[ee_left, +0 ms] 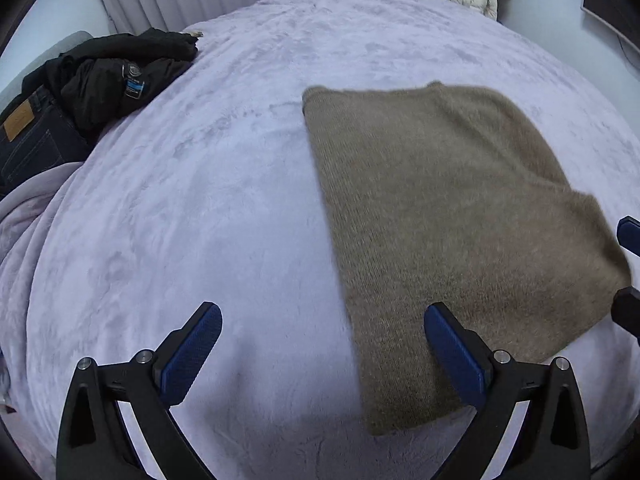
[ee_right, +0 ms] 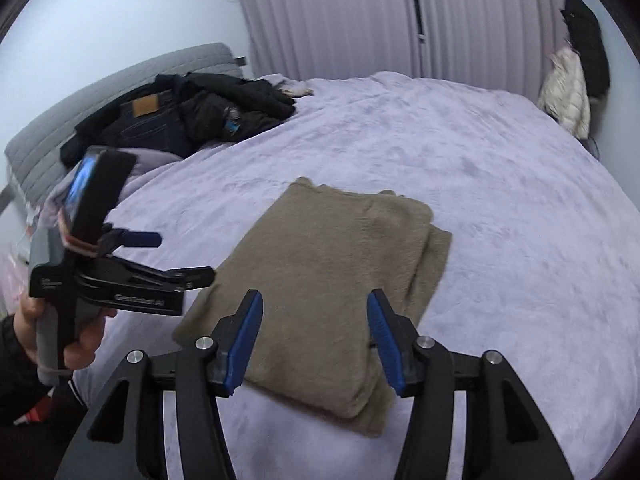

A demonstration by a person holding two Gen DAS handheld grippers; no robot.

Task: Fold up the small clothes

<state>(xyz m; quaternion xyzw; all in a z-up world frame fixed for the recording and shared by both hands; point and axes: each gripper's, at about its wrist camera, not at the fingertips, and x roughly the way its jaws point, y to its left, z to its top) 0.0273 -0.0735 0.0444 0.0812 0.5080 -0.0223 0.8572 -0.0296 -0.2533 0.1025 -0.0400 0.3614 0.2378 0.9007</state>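
Observation:
A brown knitted garment (ee_left: 448, 216) lies folded in layers on the lilac bed cover (ee_left: 200, 200); it also shows in the right wrist view (ee_right: 328, 280). My left gripper (ee_left: 322, 344) is open and empty above the garment's near left edge; it also shows from the side in the right wrist view (ee_right: 182, 256), held in a hand. My right gripper (ee_right: 315, 334) is open and empty just above the garment's near end. Its fingertips (ee_left: 628, 232) show at the right edge of the left wrist view.
A pile of black clothes and dark jeans (ee_left: 80, 92) lies at the far left of the bed, also in the right wrist view (ee_right: 184, 116). A cream puffy jacket (ee_right: 566, 92) hangs at the far right. Curtains (ee_right: 360, 20) close off the back.

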